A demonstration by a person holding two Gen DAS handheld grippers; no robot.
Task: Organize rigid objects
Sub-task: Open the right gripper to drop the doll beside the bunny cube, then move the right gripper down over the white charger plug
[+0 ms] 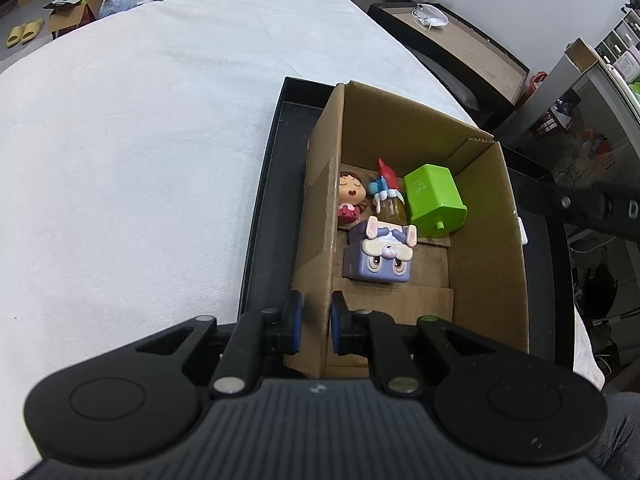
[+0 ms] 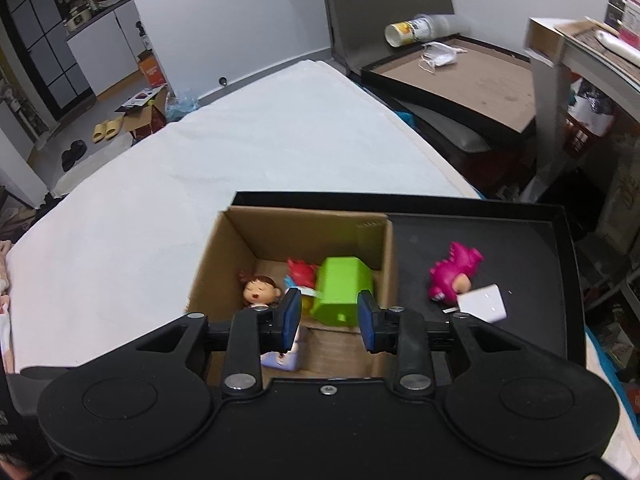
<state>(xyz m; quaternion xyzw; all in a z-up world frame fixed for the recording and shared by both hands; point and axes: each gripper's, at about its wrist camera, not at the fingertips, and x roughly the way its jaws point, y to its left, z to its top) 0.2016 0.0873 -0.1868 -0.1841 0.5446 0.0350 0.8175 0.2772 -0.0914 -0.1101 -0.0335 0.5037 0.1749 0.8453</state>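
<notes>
The walls point(image 2: 224, 20) are plain and pale, and the floor point(image 2: 120, 92) is grey. A big white cloth point(image 1: 140, 140) covers the bench. Yellow slippers point(image 2: 107, 129) lie on the floor, and dark glass doors point(image 2: 48, 52) stand far off.

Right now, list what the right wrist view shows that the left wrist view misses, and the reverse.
Only the right wrist view: a pink dinosaur and a white block lying on the black tray beside the box, outside it.
Only the left wrist view: the left gripper with its fingers clamped on the box wall, and the whole purple rabbit cube.
Both: the cardboard box holding the doll, the green block and the red-capped figure.
</notes>
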